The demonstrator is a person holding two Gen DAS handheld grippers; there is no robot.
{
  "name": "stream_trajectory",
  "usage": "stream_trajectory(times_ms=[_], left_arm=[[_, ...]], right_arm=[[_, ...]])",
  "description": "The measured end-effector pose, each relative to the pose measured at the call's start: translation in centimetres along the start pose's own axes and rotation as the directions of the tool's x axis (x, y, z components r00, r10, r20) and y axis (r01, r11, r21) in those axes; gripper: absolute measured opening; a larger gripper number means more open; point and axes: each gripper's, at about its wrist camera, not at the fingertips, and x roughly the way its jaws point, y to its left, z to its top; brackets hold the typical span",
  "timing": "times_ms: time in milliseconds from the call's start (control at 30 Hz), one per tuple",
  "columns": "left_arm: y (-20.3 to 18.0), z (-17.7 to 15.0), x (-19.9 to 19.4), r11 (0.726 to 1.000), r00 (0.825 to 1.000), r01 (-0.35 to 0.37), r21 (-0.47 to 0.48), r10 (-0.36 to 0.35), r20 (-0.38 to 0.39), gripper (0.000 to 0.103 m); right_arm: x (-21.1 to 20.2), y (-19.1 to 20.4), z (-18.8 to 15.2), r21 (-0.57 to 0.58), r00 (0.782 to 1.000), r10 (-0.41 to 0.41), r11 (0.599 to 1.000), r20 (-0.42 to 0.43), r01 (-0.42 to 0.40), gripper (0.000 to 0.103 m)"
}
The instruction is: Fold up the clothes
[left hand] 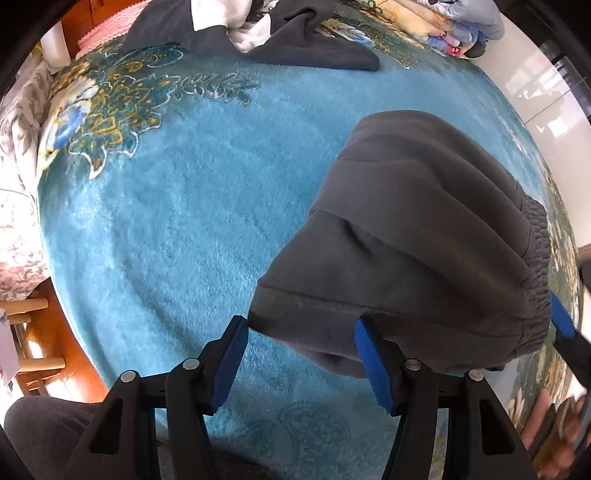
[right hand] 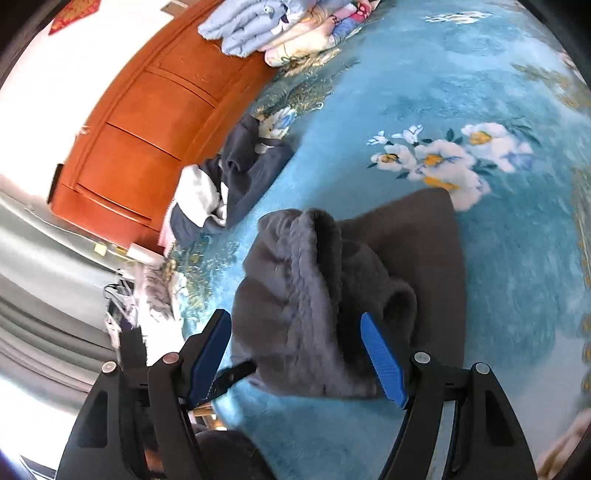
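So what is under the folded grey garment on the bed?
The grey garment lies on the blue floral blanket, visible all around it. Whether anything else lies beneath is hidden by the cloth.

Your grey fleece trousers (left hand: 417, 236) lie on a turquoise blanket (left hand: 177, 221) patterned with white, yellow-centred flowers (right hand: 436, 158) and gold scrollwork. Both grippers show blue pads (left hand: 373, 365) on black arms. The cabinet (right hand: 140, 122) is orange-brown.

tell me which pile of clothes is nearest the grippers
The grey garment, lying right at both open gripper tips. The dark-and-white heap and the pastel stack sit far off at the blanket's edge.
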Motion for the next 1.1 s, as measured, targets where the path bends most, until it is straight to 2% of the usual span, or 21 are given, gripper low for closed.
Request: stream_trajectory(times_ms=[33, 100, 133, 167, 200, 233, 267, 333, 400, 433, 533, 600, 700, 833, 867, 900, 933, 967, 1033, 1100], left_arm=[[0.1, -0.1, -0.2, 1.000, 1.000, 0.009, -0.003, -0.009, 0.004, 0.064], [0.5, -0.3, -0.7, 1.000, 1.000, 0.024, -0.016, -0.023, 0.016, 0.064], [0.7, -0.3, -1.0, 0.999, 0.999, 0.030, -0.029, -0.030, 0.027, 0.064], [1.0, -0.3, -1.3, 0.998, 0.999, 0.040, -0.044, -0.038, 0.038, 0.064], [1.2, -0.3, -1.7, 0.996, 0.997, 0.058, -0.063, -0.054, 0.051, 0.064], [1.5, -0.2, -2.1, 0.994, 0.996, 0.074, -0.081, -0.069, 0.064, 0.064], [1.6, -0.1, -2.5, 0.991, 0.993, 0.092, -0.095, -0.085, 0.078, 0.064], [1.8, 0.0, -3.8, 0.983, 0.984, 0.144, -0.118, -0.130, 0.119, 0.064], [1.5, 0.2, -4.8, 0.977, 0.975, 0.180, -0.114, -0.163, 0.148, 0.064], [1.0, 0.2, -4.6, 0.980, 0.977, 0.177, -0.096, -0.163, 0.138, 0.064], [-0.6, 0.2, -4.2, 0.985, 0.981, 0.167, -0.042, -0.162, 0.107, 0.064], [-1.6, 0.2, -3.8, 0.987, 0.983, 0.162, -0.006, -0.160, 0.086, 0.064], [-3.0, -0.3, -2.3, 0.990, 0.990, 0.137, 0.030, -0.138, 0.029, 0.064], [-3.4, -1.0, -0.7, 0.993, 0.994, 0.113, 0.035, -0.113, -0.011, 0.064], [-3.5, -1.1, -0.5, 0.993, 0.994, 0.111, 0.035, -0.110, -0.015, 0.064], [-3.5, -1.2, -0.5, 0.993, 0.993, 0.114, 0.031, -0.113, -0.017, 0.064], [-3.5, -1.3, -0.5, 0.993, 0.993, 0.119, 0.024, -0.118, -0.019, 0.064], [-3.4, -1.4, -0.4, 0.992, 0.992, 0.122, 0.019, -0.122, -0.020, 0.064], [-3.3, -1.6, -0.3, 0.992, 0.992, 0.128, 0.009, -0.128, -0.020, 0.065], [-3.3, -1.9, 0.0, 0.992, 0.992, 0.126, 0.009, -0.126, -0.023, 0.065]], right_arm=[[0.5, -0.1, 0.4, 0.015, 1.000, 0.016, 1.000, -0.007, -0.016, 0.073], [1.2, -0.5, 0.6, 0.060, 0.999, 0.049, 0.997, -0.019, -0.048, 0.063], [1.4, -0.5, 0.6, 0.069, 0.999, 0.048, 0.997, -0.023, -0.046, 0.054], [1.4, -0.3, 0.5, 0.072, 0.998, 0.052, 0.996, -0.027, -0.050, 0.039], [1.3, -0.1, 0.5, 0.068, 0.998, 0.060, 0.996, -0.030, -0.058, 0.029], [1.1, 0.1, 0.5, 0.064, 0.997, 0.069, 0.996, -0.033, -0.067, 0.013], [0.7, 0.3, 0.3, 0.064, 0.994, 0.103, 0.993, -0.030, -0.101, 0.008], [-0.6, 0.8, 0.0, 0.065, 0.976, 0.219, 0.974, -0.012, -0.218, 0.008], [-2.0, 1.5, -0.9, 0.033, 0.961, 0.278, 0.960, 0.003, -0.278, 0.008], [-2.3, 1.4, -1.5, 0.029, 0.961, 0.278, 0.960, 0.003, -0.278, 0.008], [-2.0, -0.6, -3.4, 0.066, 0.978, 0.208, 0.976, -0.014, -0.207, 0.007], [-1.2, -3.2, -4.5, 0.148, 0.988, 0.148, 0.979, -0.034, -0.142, 0.007], [-0.5, -5.9, -5.9, 0.237, 0.991, 0.120, 0.966, -0.056, -0.103, 0.008], [-1.3, -5.7, -6.0, 0.223, 0.992, 0.112, 0.970, -0.056, -0.096, 0.017], [-1.6, -5.7, -6.1, 0.218, 0.993, 0.105, 0.972, -0.055, -0.090, 0.035], [-1.8, -5.8, -6.2, 0.215, 0.994, 0.093, 0.973, -0.051, -0.080, 0.050], [-2.1, -5.9, -6.4, 0.211, 0.995, 0.082, 0.975, -0.048, -0.070, 0.070], [-2.3, -6.3, -6.7, 0.216, 0.996, 0.083, 0.974, -0.039, -0.073, 0.074], [-2.4, -7.1, -7.4, 0.246, 0.993, 0.116, 0.964, -0.030, -0.105, 0.076], [-1.8, -7.6, -8.1, 0.274, 0.987, 0.157, 0.951, -0.041, -0.140, 0.083]])
